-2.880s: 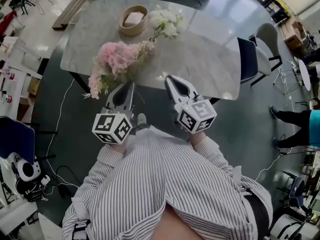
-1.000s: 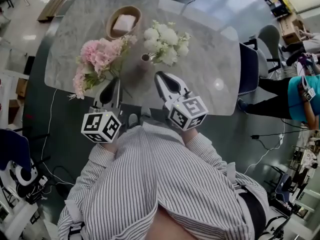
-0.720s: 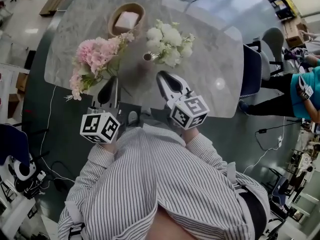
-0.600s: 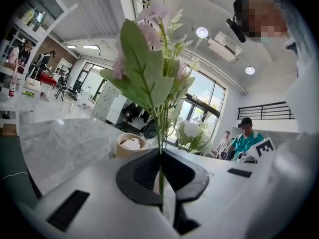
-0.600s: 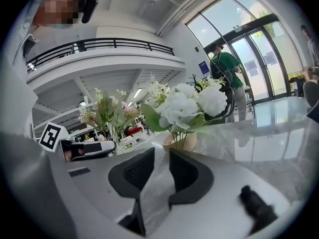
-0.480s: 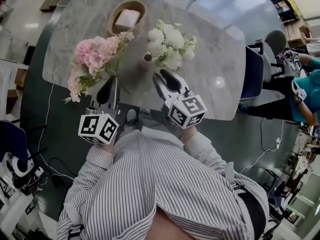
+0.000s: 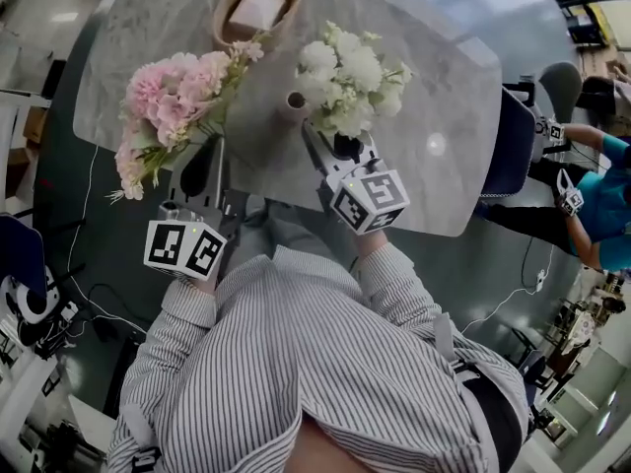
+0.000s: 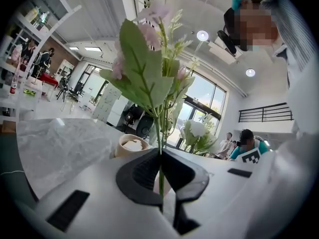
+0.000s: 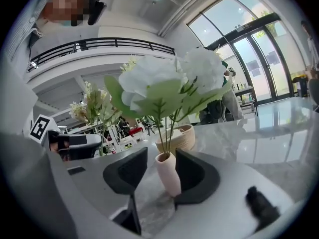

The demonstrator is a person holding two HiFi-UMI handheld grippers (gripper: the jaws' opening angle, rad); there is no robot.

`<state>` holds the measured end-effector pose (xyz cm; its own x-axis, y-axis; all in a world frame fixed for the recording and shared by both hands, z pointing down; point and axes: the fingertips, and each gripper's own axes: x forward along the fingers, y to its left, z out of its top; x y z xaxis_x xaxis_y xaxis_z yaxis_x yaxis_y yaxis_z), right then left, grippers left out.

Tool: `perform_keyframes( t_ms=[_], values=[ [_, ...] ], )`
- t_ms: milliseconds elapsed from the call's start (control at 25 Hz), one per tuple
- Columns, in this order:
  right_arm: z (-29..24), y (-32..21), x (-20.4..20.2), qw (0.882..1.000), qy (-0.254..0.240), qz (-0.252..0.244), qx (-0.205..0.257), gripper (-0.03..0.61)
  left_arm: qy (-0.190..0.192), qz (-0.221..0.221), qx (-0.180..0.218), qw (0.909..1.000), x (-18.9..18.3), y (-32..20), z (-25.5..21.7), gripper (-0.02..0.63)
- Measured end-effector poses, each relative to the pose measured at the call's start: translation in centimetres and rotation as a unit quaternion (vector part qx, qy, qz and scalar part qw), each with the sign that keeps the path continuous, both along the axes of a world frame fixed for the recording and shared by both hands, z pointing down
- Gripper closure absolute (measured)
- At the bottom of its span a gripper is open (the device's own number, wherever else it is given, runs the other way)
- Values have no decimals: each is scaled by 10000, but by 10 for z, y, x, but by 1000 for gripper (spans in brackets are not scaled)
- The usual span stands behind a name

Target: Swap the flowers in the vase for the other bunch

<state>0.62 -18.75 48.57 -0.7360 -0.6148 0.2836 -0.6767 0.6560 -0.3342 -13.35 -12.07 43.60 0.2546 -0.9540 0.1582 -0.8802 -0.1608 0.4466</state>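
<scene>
A small pale vase (image 7: pixel 295 101) stands on the marble table (image 7: pixel 444 97) with the white bunch (image 7: pixel 350 75) in it. My right gripper (image 7: pixel 335 138) sits just behind the vase. Its jaws have just been opening. In the right gripper view the vase (image 9: pixel 169 173) stands in the gap of the right gripper (image 9: pixel 160 156), with neither pad touching it, and the white bunch (image 9: pixel 164 78) rises above. My left gripper (image 7: pixel 212 144) is shut on the stems of the pink bunch (image 7: pixel 173 92). The left gripper (image 8: pixel 160 154) pinches a thin green stem (image 8: pixel 160 176).
A round woven basket (image 7: pixel 256 8) with a white cloth stands at the table's far edge, behind the vase. A dark chair (image 7: pixel 513 136) stands at the table's right end, and a person (image 7: pixel 596 195) is beyond it. Cables lie on the floor at left.
My right gripper's jaws have opened, and it has moved forward and down to the vase. The left gripper still holds the pink bunch in about the same place.
</scene>
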Motion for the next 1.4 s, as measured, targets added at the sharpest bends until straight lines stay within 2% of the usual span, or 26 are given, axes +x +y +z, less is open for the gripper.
perform_keyframes(
  t_ms=[160,600,640,720,800,1000,1400],
  values=[
    [4,-8,-7,10000,-40,-40,11,390,59,-74,-40,9999,-3,2,6,594],
    [-3,-31,-17,9995,-149,-8,266,393,110,-159,-171,9997,-5,3,18,594],
    [-5,-31,-18,9995,-131,3,295,398,119,-136,-200,9996,-5,3,19,594],
    [-7,-33,-19,9993,-106,22,349,461,142,-92,-236,9996,-5,2,21,594],
    [-9,-33,-20,9992,-104,5,383,491,172,-62,-227,9996,-4,2,21,594],
    [-10,-35,-21,9990,-82,29,435,538,163,-47,-185,9997,-4,-1,19,594],
    [-34,-36,-17,9971,-80,112,744,552,-12,-41,-48,10000,-5,-6,7,594]
  ],
)
